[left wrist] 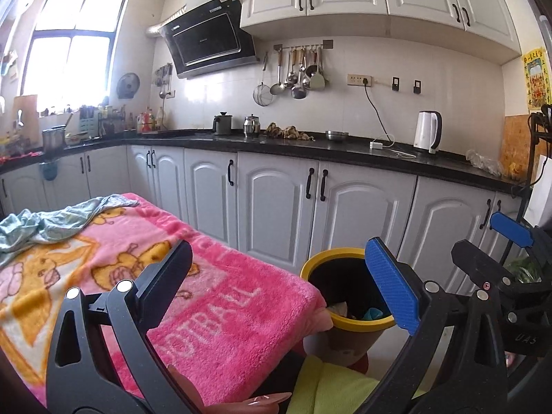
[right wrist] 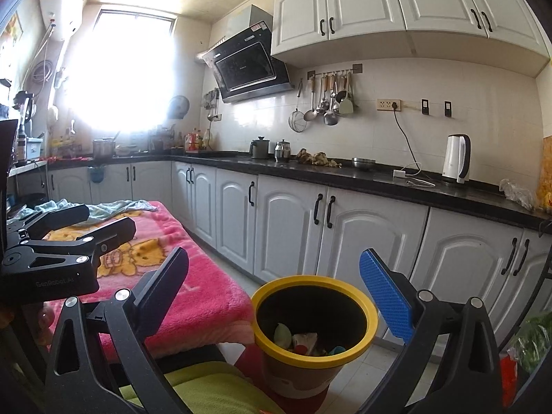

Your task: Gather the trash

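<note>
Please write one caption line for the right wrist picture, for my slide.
Open, empty right tool above the yellow-rimmed bin holding trash, beside the pink blanket.

Blown-out window (right wrist: 117, 69) glare, fisheye-bent edges

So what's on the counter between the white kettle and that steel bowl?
A small white charger with its cable lies on the black counter between the kettle and steel bowl; both views show it.

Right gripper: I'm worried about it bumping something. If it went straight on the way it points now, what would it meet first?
Probably the yellow-rimmed bin, which sits low between the open right gripper fingers; if it passes above the rim, the white base cabinets come next. Depth is hard to judge.
</note>
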Demonstrator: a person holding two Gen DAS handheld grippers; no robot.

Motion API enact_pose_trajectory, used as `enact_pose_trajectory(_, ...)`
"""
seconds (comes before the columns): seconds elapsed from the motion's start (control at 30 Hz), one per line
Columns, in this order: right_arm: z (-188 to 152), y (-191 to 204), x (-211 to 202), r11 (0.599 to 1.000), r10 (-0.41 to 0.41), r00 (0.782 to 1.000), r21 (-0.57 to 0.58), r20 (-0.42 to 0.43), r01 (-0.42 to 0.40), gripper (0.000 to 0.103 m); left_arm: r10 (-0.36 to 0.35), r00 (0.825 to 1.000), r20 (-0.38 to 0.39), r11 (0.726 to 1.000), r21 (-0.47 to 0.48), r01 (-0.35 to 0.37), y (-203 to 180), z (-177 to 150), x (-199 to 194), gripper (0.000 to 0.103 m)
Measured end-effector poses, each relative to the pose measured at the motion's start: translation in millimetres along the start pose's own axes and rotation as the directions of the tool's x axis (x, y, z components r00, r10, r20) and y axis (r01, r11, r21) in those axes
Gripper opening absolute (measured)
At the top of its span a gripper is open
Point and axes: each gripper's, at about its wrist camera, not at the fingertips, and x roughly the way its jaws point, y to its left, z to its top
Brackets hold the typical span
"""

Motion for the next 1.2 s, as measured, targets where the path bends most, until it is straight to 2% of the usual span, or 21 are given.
enact_pose_trajectory(1.2,-1.1,-1.6,0.1,1.0,-0.011,1.0,0.013,-0.001,0.011,0.097,0.003,1.0,-0.001,1.0,-0.009,-0.003,1.5,-0.2,-0.1,0.092)
